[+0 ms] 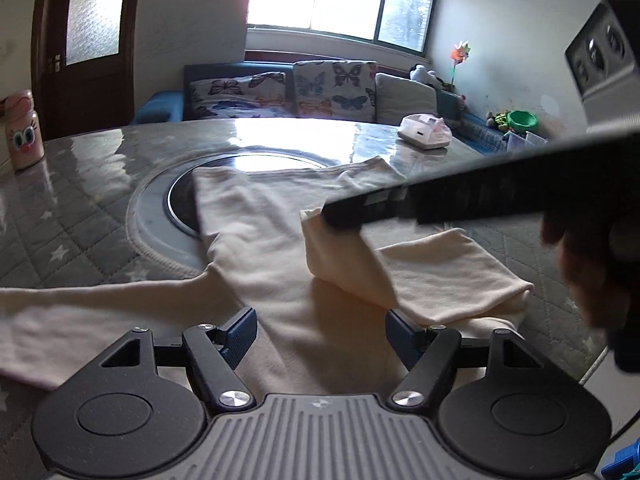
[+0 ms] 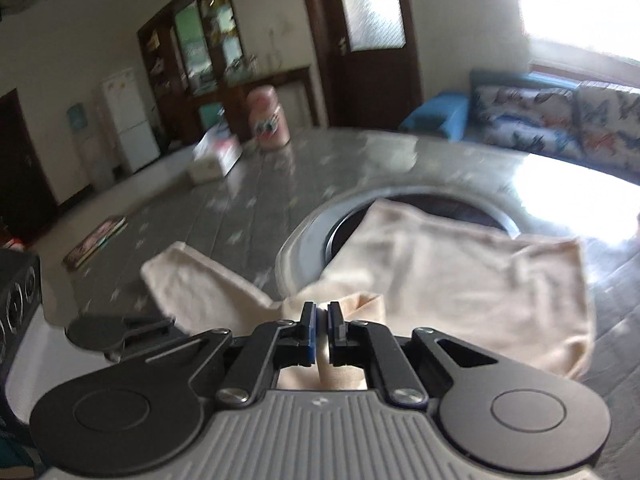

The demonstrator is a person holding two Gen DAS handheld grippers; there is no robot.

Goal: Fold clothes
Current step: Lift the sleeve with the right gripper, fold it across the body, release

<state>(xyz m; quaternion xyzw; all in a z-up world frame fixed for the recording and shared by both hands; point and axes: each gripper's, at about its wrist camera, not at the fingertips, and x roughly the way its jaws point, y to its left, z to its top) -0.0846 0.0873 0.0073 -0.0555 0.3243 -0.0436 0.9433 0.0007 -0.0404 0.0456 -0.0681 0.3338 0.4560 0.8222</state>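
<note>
A cream long-sleeved garment (image 1: 264, 248) lies spread on the round table, partly over the dark centre disc (image 1: 182, 196). My left gripper (image 1: 322, 334) is open just above the cloth near its front edge, holding nothing. My right gripper (image 2: 322, 330) is shut on a fold of the cream garment (image 2: 460, 280) and holds it lifted; in the left wrist view it (image 1: 340, 216) reaches in from the right with the sleeve (image 1: 348, 260) hanging from its tip. The other sleeve (image 1: 72, 312) lies flat to the left.
A pink bottle (image 1: 24, 132) stands at the table's far left edge. A white tissue box (image 1: 426, 132) sits at the far right. A book (image 2: 96, 242) and a box (image 2: 216, 156) lie on the table's left side. A sofa (image 1: 280, 92) is behind the table.
</note>
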